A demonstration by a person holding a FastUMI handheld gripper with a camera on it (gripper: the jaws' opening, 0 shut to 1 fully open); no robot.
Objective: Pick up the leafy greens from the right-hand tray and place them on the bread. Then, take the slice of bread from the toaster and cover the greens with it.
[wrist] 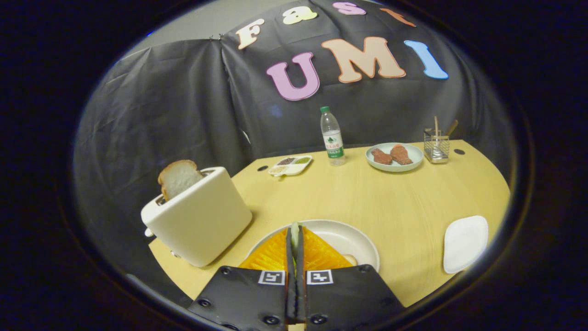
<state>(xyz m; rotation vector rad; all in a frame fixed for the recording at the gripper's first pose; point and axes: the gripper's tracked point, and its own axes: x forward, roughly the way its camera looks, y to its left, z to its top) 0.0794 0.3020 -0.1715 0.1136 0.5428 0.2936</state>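
My gripper (294, 232) hangs low over a round white plate (353, 236), its orange fingers (271, 255) pressed together. A thin pale green sliver of the leafy greens (294, 230) is pinched between the fingertips. A small tan edge of the bread (350, 259) peeks out on the plate just right of the fingers; the rest is hidden under them. To the left stands the white toaster (200, 225), with a slice of bread (178, 178) sticking up out of its slot. The white square tray (465, 243) lies to the right with nothing on it.
At the back of the wooden table (390, 202) stand a water bottle (332, 138), a plate with two reddish meat pieces (394, 156), a small divided dish of seasonings (290, 165) and a wire holder with sticks (436, 146).
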